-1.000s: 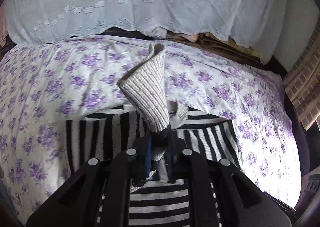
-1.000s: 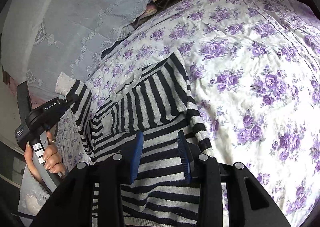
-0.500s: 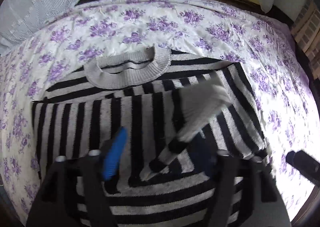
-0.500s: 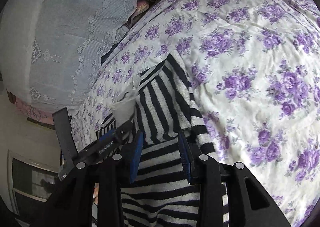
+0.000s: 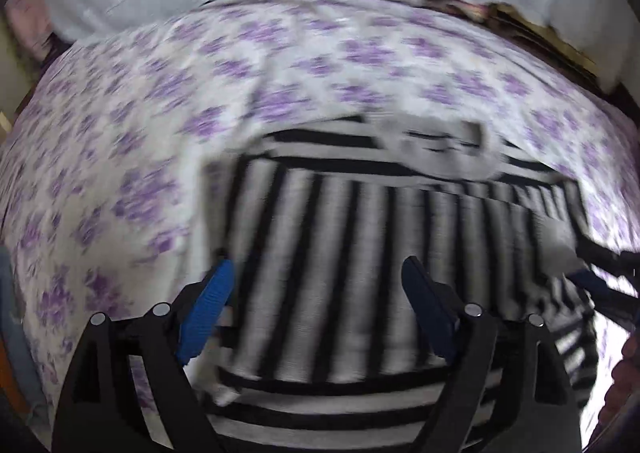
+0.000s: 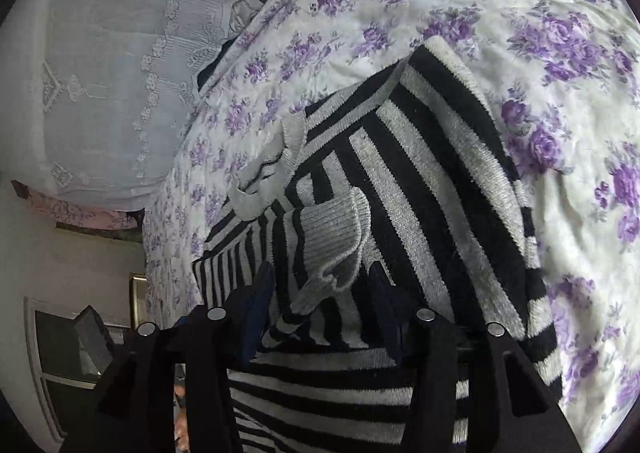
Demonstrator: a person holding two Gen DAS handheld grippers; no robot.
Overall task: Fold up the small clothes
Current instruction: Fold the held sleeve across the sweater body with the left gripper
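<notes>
Sleeve cuff lies dead ahead of the right jaws; left jaws hang wide over the folded sleeve.

Left wrist view, blurred: the left gripper (image 5: pixel 316 307) has its jaws spread wide and holds nothing, poised above the striped sweater (image 5: pixel 360 253) on the floral bedsheet (image 5: pixel 120 133); the stripes of the folded-over sleeve run away from the camera, the collar (image 5: pixel 440 149) lies beyond, up and to the right.
Right wrist view: the right gripper (image 6: pixel 324 309) has its jaws partly apart and empty, with the grey ribbed cuff (image 6: pixel 336 241) just ahead between them; the cuffed sleeve's long axis runs roughly along the fingers. I judge the right gripper the nearer to that cuff.
</notes>
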